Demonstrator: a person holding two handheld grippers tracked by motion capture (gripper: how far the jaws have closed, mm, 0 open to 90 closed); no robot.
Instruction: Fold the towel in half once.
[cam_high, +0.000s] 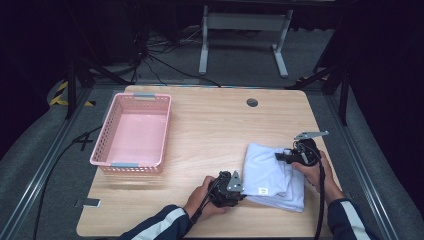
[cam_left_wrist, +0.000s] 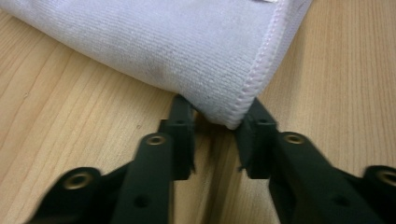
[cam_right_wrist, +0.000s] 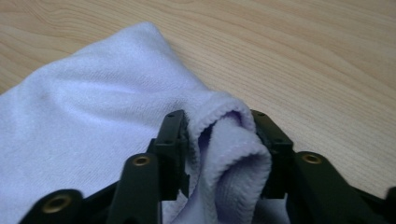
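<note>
A pale lilac towel (cam_high: 274, 175) is lying folded near the desk's (cam_high: 210, 125) front right corner. The right gripper (cam_high: 285, 157) is pinching a bunched fold at the towel's right edge; the left gripper (cam_high: 243, 192) is standing parted, straddling the near left corner, not yet clamped. The pink basket (cam_high: 107, 131) by the desk's left edge is sitting empty, so the folding and any stowing are probably still ahead.
</note>
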